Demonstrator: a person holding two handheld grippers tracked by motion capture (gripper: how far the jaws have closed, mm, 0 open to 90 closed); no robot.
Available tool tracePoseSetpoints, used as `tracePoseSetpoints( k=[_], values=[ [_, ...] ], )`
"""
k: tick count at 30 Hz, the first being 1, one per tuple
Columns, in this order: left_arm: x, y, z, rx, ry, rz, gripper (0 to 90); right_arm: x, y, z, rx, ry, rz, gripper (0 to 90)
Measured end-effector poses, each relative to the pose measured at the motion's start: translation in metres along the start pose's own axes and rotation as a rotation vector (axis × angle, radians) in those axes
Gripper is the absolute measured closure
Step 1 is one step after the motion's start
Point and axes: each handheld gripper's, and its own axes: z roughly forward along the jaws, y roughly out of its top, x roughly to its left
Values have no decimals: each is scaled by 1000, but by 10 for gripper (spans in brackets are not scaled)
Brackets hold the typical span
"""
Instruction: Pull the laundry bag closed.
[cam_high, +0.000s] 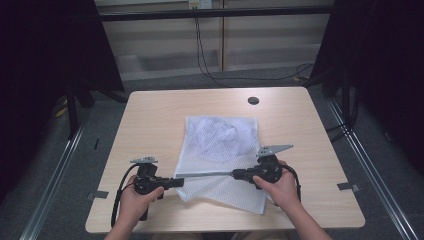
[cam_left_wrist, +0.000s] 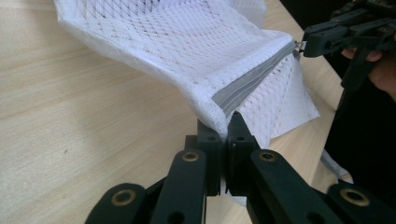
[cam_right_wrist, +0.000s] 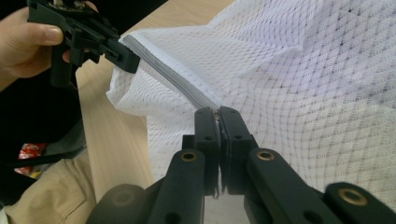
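**Mesh Bag Held at Both Ends of Its Zipper**

Where the wooden table (cam_high: 150, 120) is seen from above, a white mesh bag (cam_high: 220, 137) is spread across its middle, with its near edge lifted off the wood. A small dark round hole (cam_high: 253, 100) is set in the table beyond the bag, well apart from it.

The bag is pinched by both claws along its grey zipper (cam_high: 205, 175), which is stretched in a straight line between them. The left gripper (cam_high: 176, 182) is held at the left end of that line. In the left gripper view its jaws are pressed together on the bag's corner (cam_left_wrist: 219, 119), right where the zipper ends, and the mesh is draped up and away from them.

The right gripper (cam_high: 235, 174) is held at the other end. In the right gripper view its jaws are clamped tight on the zipper (cam_right_wrist: 187, 88), and something small and pale is nipped between the tips; whether it is the zipper's pull cannot be told. The bag is spread out to the right of those jaws.

Each gripper is held by one hand, the left hand (cam_high: 134, 200) and the right hand (cam_high: 282, 187), near the table's front edge.
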Motion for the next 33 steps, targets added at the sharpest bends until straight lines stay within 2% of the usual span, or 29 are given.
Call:
tracePoseSetpoints(
  k=[9,17,19,22,26,33],
  values=[
    [0,-2,-3,-1,9,10,874,0,2,2,9,0,-23,872],
    [1,-1,-4,-1,16,8,874,1,1,2,15,8,-18,872],
    [1,-1,-3,-4,14,-3,874,1,1,2,14,7,-16,872],
    [1,0,-4,-1,16,9,874,0,0,0,14,1,-17,872],
    [1,0,-4,-2,17,2,874,-3,-2,-4,10,-11,-12,872],
    [-1,1,-3,1,22,13,874,-3,-3,-8,4,-16,-8,872]
  ],
)
